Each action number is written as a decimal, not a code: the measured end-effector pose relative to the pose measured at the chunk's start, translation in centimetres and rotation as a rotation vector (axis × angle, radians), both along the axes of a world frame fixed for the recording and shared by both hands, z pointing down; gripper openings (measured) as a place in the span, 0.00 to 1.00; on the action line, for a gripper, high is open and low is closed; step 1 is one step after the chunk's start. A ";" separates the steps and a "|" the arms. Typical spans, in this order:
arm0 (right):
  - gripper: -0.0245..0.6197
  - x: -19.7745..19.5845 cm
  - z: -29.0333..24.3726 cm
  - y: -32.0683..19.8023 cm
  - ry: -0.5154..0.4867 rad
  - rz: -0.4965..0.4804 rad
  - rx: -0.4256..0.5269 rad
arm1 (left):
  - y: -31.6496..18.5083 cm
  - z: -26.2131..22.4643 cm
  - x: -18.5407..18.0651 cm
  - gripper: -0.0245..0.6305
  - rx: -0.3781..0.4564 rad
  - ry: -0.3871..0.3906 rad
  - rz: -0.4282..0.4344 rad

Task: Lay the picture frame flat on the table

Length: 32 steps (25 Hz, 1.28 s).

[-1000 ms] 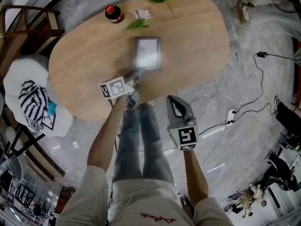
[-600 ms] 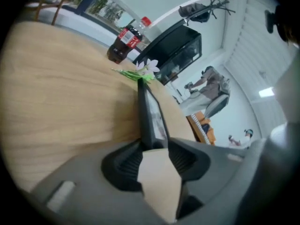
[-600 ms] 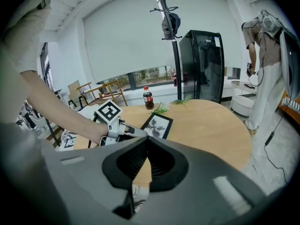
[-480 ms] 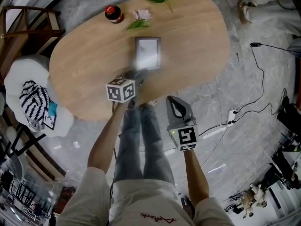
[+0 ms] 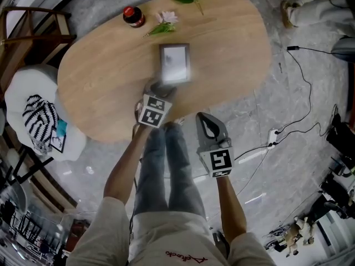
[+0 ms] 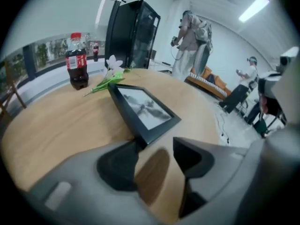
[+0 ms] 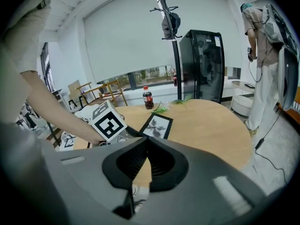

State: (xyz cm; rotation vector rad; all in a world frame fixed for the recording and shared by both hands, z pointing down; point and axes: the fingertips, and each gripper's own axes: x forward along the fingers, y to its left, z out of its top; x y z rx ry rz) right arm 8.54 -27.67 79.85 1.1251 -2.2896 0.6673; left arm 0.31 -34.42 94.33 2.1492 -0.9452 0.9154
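Picture frame (image 6: 143,109) lies flat just beyond the left claw (image 6: 157,146), whose jaws, just opened wide, grip nothing.

No lettering can be read with confidence at this moment. We mark four candidates. The shirt (image 5: 186,255) carries a line of red script at its lower hem, too small and curved for us to spell out. The bottle (image 6: 76,62) wears a red label whose white marks are blurred. The black cabinet (image 7: 202,64) has a small pale sticker near the top of its door, illegible. The left marker cube (image 5: 154,111) and right marker cube (image 5: 221,162) show black-and-white square patterns, not letters or numbers.
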 end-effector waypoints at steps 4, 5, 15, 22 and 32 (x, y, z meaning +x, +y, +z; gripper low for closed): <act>0.04 0.2 0.2 0.2 0.004 -0.003 -0.006 | 0.2 0.3 0.1 0.43 0.042 -0.065 0.039; 0.04 0.2 0.2 0.2 0.004 -0.003 -0.006 | 0.3 0.4 0.1 0.43 0.045 -0.068 0.038; 0.04 0.6 0.3 0.1 0.003 -0.001 -0.008 | 0.2 -0.2 -0.5 0.46 0.116 -0.078 0.023; 0.04 0.3 0.2 0.1 0.002 -0.003 0.003 | 0.5 -2.5 -0.1 0.36 0.166 -0.044 0.026; 0.04 -0.3 -1.0 -0.6 0.004 -0.002 0.015 | 2.3 -6.6 -0.1 0.07 0.239 -0.033 0.066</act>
